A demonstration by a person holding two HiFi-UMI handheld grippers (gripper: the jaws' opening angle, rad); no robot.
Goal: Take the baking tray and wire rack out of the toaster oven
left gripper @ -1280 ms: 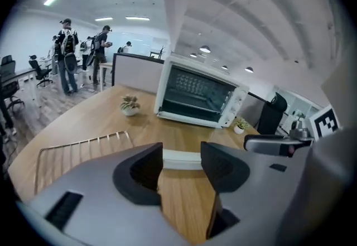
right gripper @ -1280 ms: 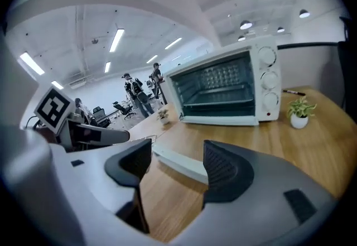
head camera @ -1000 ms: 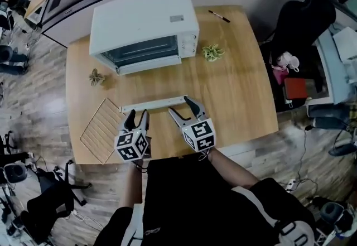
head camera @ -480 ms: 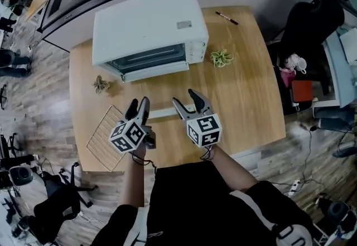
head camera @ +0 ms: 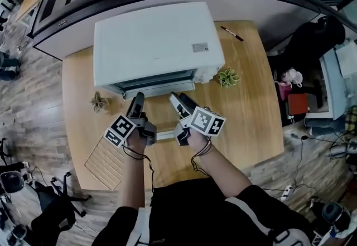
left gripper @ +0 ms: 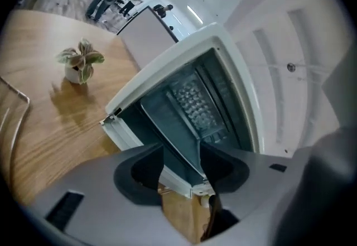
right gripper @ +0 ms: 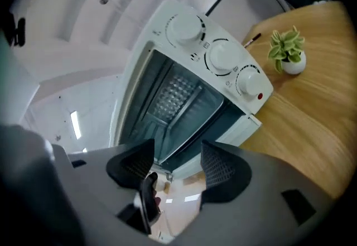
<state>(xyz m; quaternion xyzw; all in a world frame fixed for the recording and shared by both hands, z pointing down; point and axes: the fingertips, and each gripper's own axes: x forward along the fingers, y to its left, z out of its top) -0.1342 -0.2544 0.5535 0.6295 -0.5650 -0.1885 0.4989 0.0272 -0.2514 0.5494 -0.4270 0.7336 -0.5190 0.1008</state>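
The white toaster oven (head camera: 153, 44) stands at the back of the wooden table with its glass door (left gripper: 167, 133) folded down. Inside, in both gripper views, I see a dimpled back wall (right gripper: 173, 94) and a thin dark shelf edge; whether that is the baking tray I cannot tell. The wire rack (head camera: 106, 161) lies flat on the table at the front left. My left gripper (head camera: 138, 100) and right gripper (head camera: 181, 102) hover side by side over the lowered door, tips at the oven mouth. Both stand open and hold nothing; the right jaws have just been closing slightly.
A small dried plant (head camera: 99, 101) sits left of the oven and a green potted plant (head camera: 227, 77) right of it. A pen (head camera: 231, 33) lies at the back right. Three knobs (right gripper: 220, 55) line the oven's right side. The rack's corner (left gripper: 17, 91) shows at the left.
Both grippers have moved from the table's front edge towards the oven mouth and rolled as they went. The wire rack has stayed on the table.
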